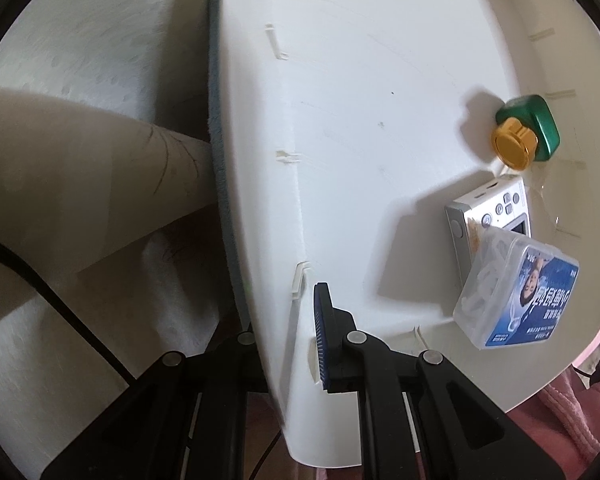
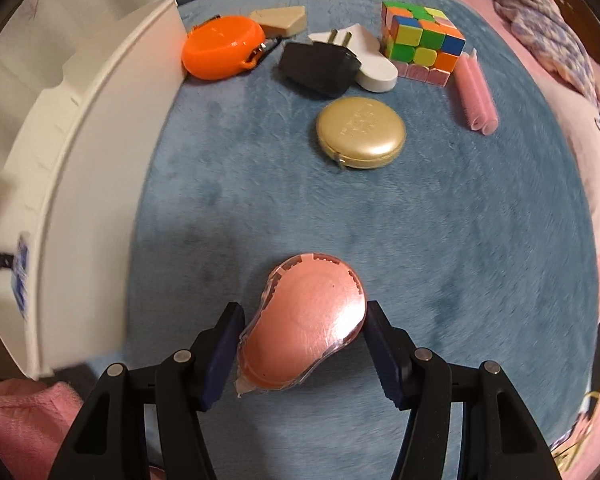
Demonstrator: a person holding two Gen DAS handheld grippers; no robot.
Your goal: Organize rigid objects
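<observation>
My left gripper (image 1: 288, 344) is shut on the side wall of a white plastic bin (image 1: 360, 128); one finger is inside, the other outside. In the bin lie a green bottle with a gold cap (image 1: 526, 136), a silver camera (image 1: 488, 216) and a clear floss-pick box (image 1: 516, 292). My right gripper (image 2: 304, 344) is shut on a pink correction-tape dispenser (image 2: 306, 324), holding it over the blue plush mat (image 2: 380, 220). The bin (image 2: 84, 184) stands at the left in the right wrist view.
On the mat's far side lie an orange tape measure (image 2: 222, 46), a beige block (image 2: 280, 20), a black plug (image 2: 320, 64), a white plug (image 2: 368, 60), a colour cube (image 2: 422, 40), a pink roll (image 2: 476, 96) and a gold round case (image 2: 360, 132). Pink bedding surrounds the mat.
</observation>
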